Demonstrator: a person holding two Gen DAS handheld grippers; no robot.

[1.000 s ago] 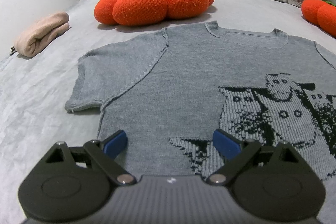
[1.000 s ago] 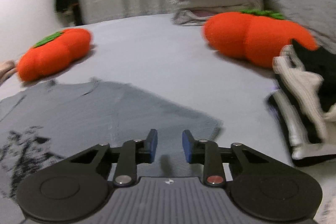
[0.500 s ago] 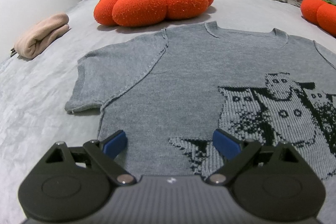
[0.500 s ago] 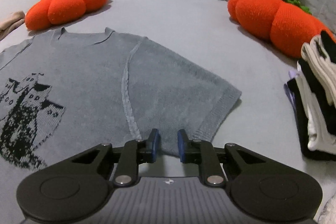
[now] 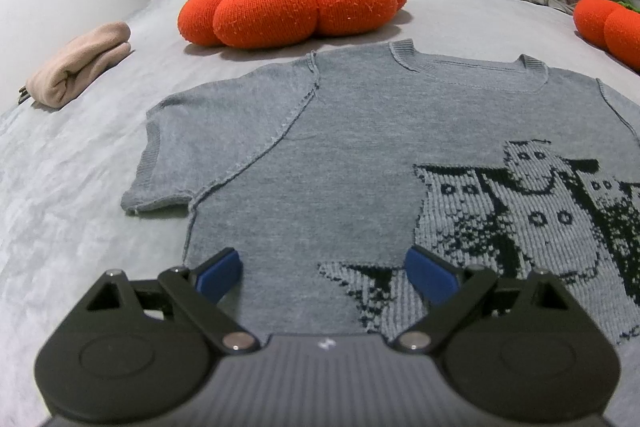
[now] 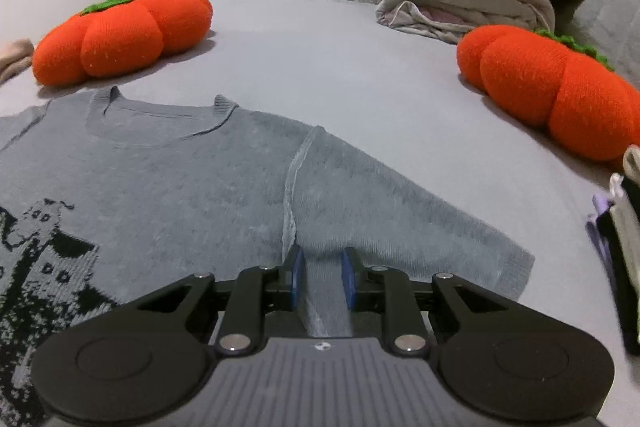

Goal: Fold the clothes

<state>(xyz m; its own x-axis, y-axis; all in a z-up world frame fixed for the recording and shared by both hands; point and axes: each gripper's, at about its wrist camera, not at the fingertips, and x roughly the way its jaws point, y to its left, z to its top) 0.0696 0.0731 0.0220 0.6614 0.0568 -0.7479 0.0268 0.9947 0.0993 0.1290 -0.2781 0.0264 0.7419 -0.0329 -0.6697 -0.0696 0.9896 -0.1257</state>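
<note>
Betw R jaws: sweater (image 6: 200,179) fold; L wide.

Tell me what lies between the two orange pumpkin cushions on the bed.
In the right wrist view, only bare grey bedsheet lies between the left pumpkin cushion and the right pumpkin cushion.

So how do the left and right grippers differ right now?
The left gripper has its fingers spread wide over the sweater's lower body, with nothing between them; the right gripper has its fingers drawn in close, with a raised ridge of fabric between them near the sleeve seam. The left sits beside the black-and-grey knit pattern; the right is by the sleeve. Both point toward the neckline and have blue pads.
</note>
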